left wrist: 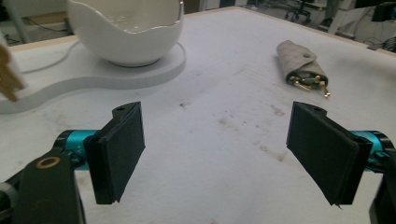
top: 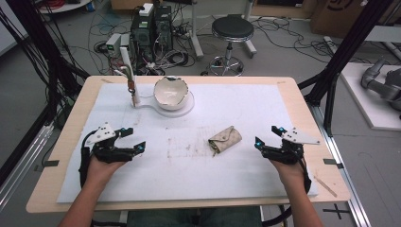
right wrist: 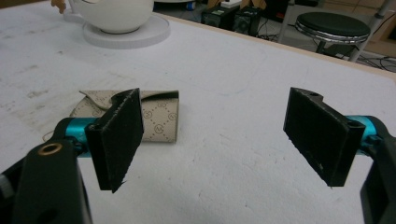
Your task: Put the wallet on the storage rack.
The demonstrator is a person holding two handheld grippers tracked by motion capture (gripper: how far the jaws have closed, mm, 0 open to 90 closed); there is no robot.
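Keys (left wrist: 312, 84) under pouch (left wrist: 299, 59) flap

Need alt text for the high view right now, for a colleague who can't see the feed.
A person's two hands each hold an open gripper, left gripper and right gripper, low over a white mat on a wooden table. A beige key pouch lies between them, nearer the right one. A white eggshell-shaped bowl sits on a round white base at the far side.

Even, soft indoor light falls from overhead, so the white mat on the surface (top: 246, 113) reads bright and shadows are faint. The high view is slightly soft and grainy, with lines bowing near its edges. In both gripper views the near black pads (left wrist: 120, 151) look dark and a little blurred.
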